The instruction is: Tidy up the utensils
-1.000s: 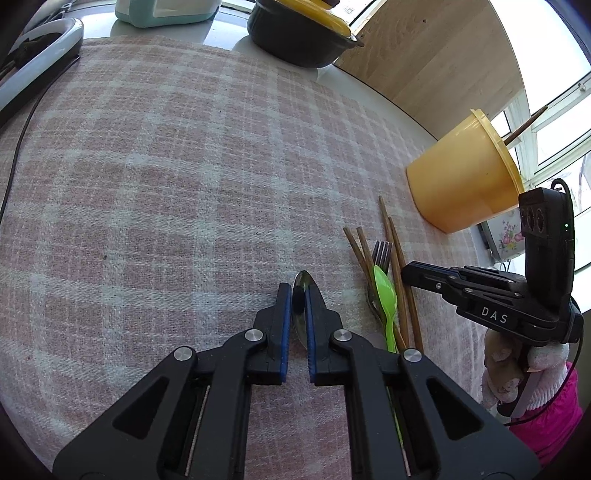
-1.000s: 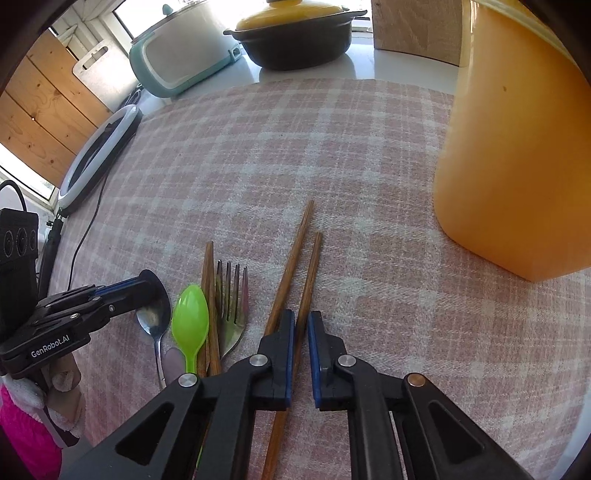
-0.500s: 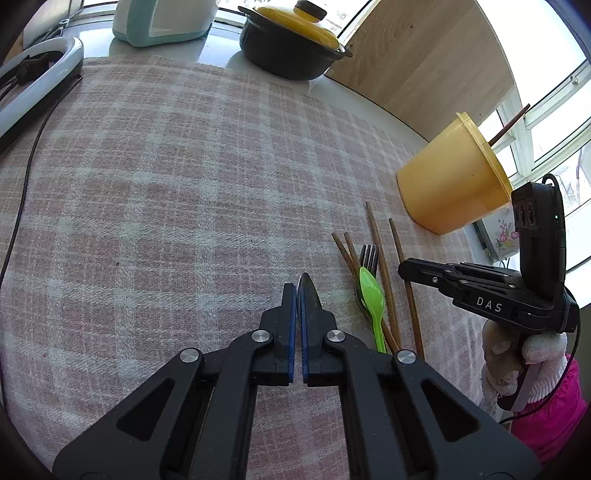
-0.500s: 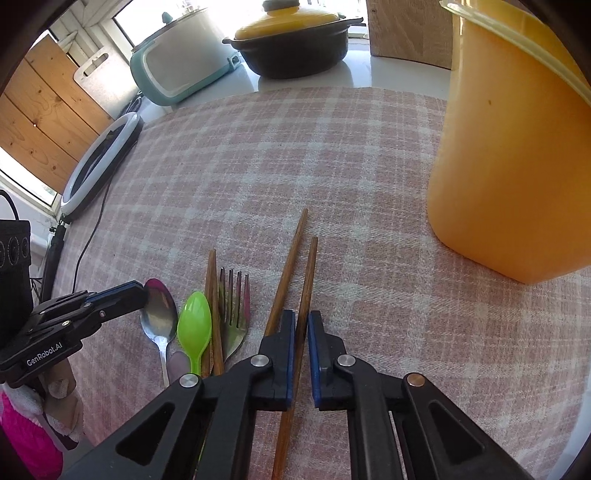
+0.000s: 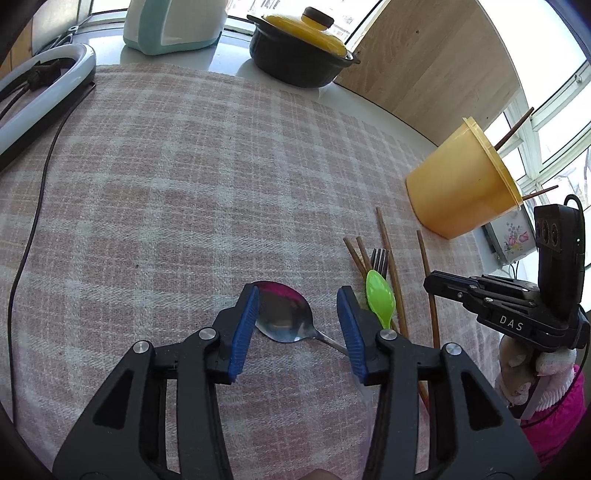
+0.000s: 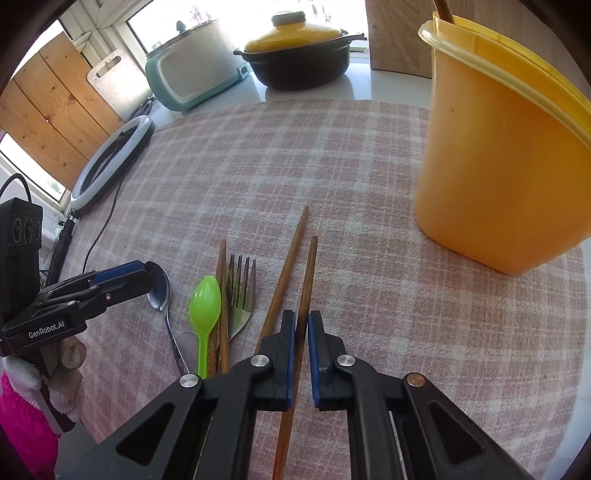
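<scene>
My left gripper [image 5: 300,304] is open, its jaws on either side of a metal spoon [image 5: 284,314] that lies on the pink checked cloth [image 5: 184,192]. My right gripper [image 6: 301,330] is shut on a brown chopstick [image 6: 308,273], whose tip points at the orange tub [image 6: 498,155]. Beside it lie a second chopstick [image 6: 291,254], a metal fork [image 6: 242,291], a green plastic spoon [image 6: 205,306] and more chopsticks [image 6: 222,288]. The orange tub [image 5: 461,184] holds two chopsticks. The left gripper [image 6: 122,282] also shows in the right wrist view, over the spoon [image 6: 160,291].
A black pot with a yellow lid [image 5: 301,48] and a teal and white appliance [image 5: 173,22] stand at the back. A white ring light [image 5: 40,92] with a black cable [image 5: 33,221] lies at the left. A wooden board [image 5: 424,66] stands behind the tub.
My left gripper has opened and let go of the metal spoon, which now lies flat on the cloth. My right gripper stays shut on the chopstick and has risen slightly.
</scene>
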Motion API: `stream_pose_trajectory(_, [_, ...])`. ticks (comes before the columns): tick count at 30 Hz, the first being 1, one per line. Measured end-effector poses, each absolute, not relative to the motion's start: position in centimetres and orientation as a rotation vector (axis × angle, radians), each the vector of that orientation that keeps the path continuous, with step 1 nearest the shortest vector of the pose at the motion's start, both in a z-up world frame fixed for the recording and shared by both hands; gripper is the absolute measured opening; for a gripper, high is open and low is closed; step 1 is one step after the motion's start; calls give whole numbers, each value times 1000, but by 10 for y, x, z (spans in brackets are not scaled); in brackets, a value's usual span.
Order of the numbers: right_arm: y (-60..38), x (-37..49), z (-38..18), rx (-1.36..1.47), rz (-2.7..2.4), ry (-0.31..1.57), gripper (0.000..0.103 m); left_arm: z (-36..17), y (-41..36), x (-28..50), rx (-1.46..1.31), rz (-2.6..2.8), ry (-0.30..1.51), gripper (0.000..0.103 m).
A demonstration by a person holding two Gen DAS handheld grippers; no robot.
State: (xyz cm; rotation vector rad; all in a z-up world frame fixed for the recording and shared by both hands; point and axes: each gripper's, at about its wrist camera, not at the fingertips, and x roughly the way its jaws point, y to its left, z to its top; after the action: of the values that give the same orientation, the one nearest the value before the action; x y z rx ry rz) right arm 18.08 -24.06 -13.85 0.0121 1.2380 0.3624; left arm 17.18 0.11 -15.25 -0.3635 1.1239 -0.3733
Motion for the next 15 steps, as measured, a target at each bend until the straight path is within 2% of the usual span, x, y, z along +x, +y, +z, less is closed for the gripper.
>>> stream_pose_trajectory(15, [-243, 177, -143, 9, 360, 1248, 4, -164, 24, 174, -450, -329, 1122, 44])
